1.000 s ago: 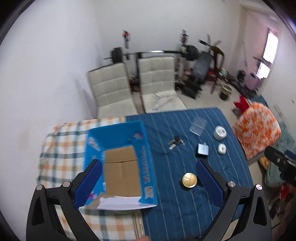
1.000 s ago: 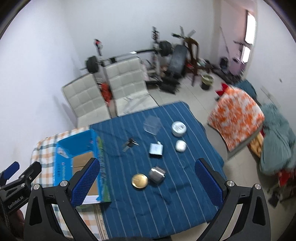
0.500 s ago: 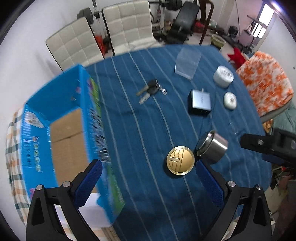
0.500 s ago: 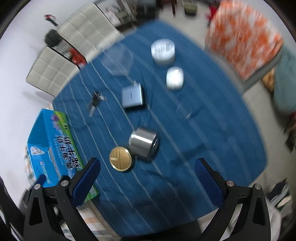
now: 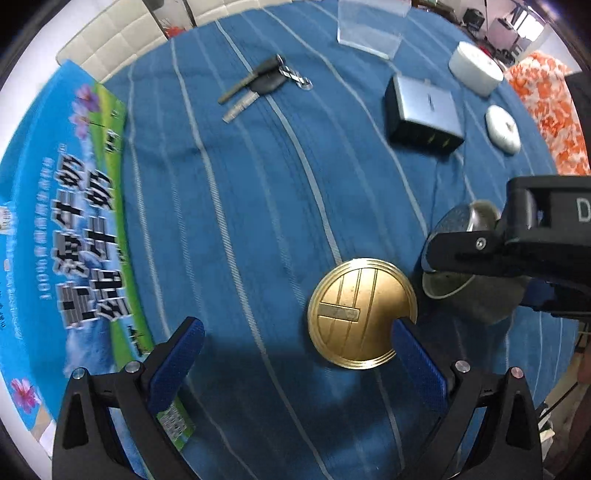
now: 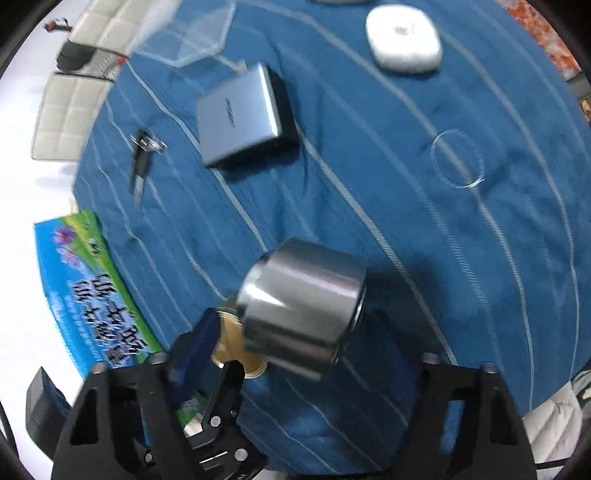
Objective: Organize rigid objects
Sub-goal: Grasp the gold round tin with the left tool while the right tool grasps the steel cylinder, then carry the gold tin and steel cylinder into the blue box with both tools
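A round gold lid [image 5: 362, 314] lies flat on the blue striped cloth [image 5: 229, 192]. My left gripper [image 5: 295, 343] is open just above the cloth, its right fingertip [image 5: 404, 332] at the lid's near edge. A steel cylinder tin [image 6: 303, 310] lies on its side beside the lid; it also shows in the left wrist view [image 5: 465, 258]. My right gripper [image 6: 295, 339] is open and straddles the tin, its right finger hidden behind it. A blue printed carton [image 5: 62, 236] stands at the left.
Farther back lie keys [image 5: 258, 85], a grey power adapter [image 5: 424, 110], a white earbud case [image 5: 502, 129], a white round tin [image 5: 476, 68], a clear plastic box [image 5: 369, 26] and a clear ring [image 6: 458, 158]. White chairs [image 6: 70, 107] stand beyond the table.
Both grippers have dropped from high above the table to just over the cloth. The left now frames the gold lid and the right frames the steel tin.
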Motion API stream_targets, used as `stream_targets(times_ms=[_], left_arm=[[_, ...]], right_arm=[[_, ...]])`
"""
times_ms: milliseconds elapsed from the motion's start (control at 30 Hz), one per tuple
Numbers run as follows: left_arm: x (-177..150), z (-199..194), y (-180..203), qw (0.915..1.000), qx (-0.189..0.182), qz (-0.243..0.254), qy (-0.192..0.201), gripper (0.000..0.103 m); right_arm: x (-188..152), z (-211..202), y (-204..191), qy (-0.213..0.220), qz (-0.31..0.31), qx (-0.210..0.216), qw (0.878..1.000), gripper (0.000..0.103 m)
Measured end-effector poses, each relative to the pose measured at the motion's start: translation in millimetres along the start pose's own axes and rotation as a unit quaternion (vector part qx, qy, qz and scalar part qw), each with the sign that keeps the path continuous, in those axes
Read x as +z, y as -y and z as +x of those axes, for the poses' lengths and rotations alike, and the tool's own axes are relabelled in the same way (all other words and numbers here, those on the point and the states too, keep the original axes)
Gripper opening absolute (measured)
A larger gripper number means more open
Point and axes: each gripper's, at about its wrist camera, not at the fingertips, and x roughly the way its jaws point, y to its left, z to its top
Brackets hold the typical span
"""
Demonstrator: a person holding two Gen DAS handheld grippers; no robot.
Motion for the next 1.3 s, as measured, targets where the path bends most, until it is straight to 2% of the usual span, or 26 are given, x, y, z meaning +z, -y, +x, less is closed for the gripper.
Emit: stream_targets(times_ms=[200, 333, 433, 500, 667, 767, 833, 900, 1033, 1167, 1300], left_arm=[[11, 14, 11, 0.9999, -0.007, 0.014, 0.005, 0.103], [20, 27, 21, 0.9995, -0.01, 0.029, -0.01, 0.103], [23, 43, 30, 0.9982, -0.008, 0.047, -0.038, 0.103], [20, 57, 31, 0.9973, -0.01, 0.05, -0.052, 0.1], [21, 70, 30, 0.9985, -0.014, 0.032, -0.042, 0.098], [28, 67, 24, 0.9988, -0.011, 0.033, -0.034, 0.092], [30, 57, 21, 0.999, -0.01, 0.033, -0.028, 0.083], [35, 50, 20, 0.9991, -0.011, 0.035, -0.021, 0.061], [45, 42, 23, 0.9991, -0.01, 0.035, -0.024, 0.061], [54, 31, 17, 0.9995, 0.001, 0.029, -0.01, 0.061], [40, 7, 18, 0.9998, -0.001, 0.019, -0.002, 0.061]], right_arm=[[4, 7, 4, -0.006, -0.007, 0.005, 1.0, 0.071], [7, -6, 15, 0.003, -0.017, -0.022, 1.0, 0.07], [12, -18, 20, 0.019, -0.035, -0.055, 0.998, 0.07], [14, -21, 23, 0.021, -0.037, -0.062, 0.997, 0.07], [17, -22, 21, 0.021, -0.047, -0.068, 0.996, 0.07], [18, -24, 21, 0.025, -0.056, -0.077, 0.995, 0.07], [18, -25, 20, 0.025, -0.056, -0.078, 0.995, 0.07], [18, -25, 20, 0.024, -0.057, -0.079, 0.995, 0.07], [17, -19, 7, 0.027, -0.06, -0.083, 0.994, 0.07], [15, -18, 2, 0.029, -0.061, -0.089, 0.994, 0.07], [8, -19, -3, 0.039, -0.066, -0.093, 0.993, 0.069]])
